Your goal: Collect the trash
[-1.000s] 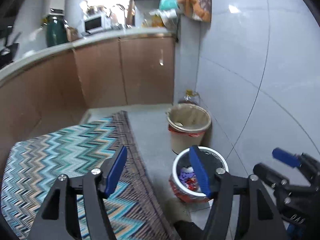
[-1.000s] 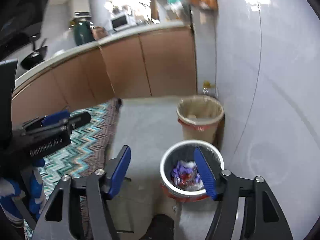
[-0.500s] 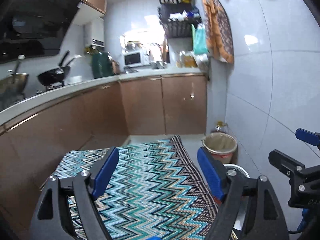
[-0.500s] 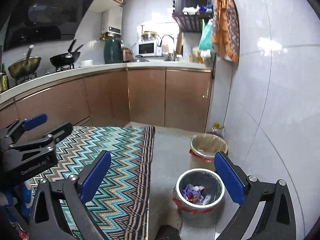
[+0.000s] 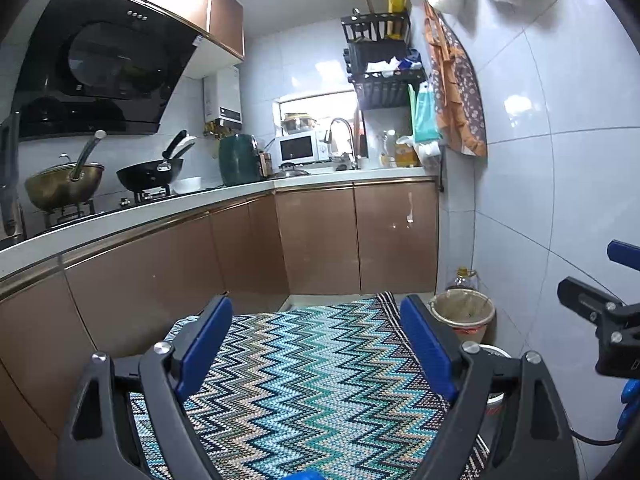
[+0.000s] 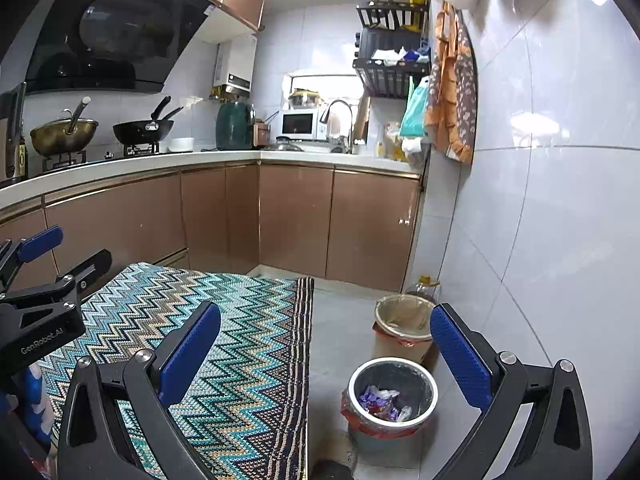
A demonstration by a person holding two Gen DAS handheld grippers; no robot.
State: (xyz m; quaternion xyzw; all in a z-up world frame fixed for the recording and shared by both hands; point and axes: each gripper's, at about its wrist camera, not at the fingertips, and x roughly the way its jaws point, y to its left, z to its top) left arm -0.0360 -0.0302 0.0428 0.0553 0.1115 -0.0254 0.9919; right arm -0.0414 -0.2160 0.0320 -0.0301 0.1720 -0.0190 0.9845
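Grippers lift away from the bins, both empty-handed.

The left gripper [image 5: 316, 348] and right gripper [image 6: 326, 354], jaws just opened wide, now aim across the zigzag rug [image 6: 240, 344]; at five o'clock the steel bin [image 6: 394, 396] holds the wrappers [image 6: 380, 402], the lined bin [image 6: 402, 330] beyond, suggesting this drop is finished.

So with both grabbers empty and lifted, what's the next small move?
Probably sweep both views over the floor for more litter: the left gripper and right gripper stand open and empty, wrappers already lie in the metal bin, and the zigzag rug looks clear.
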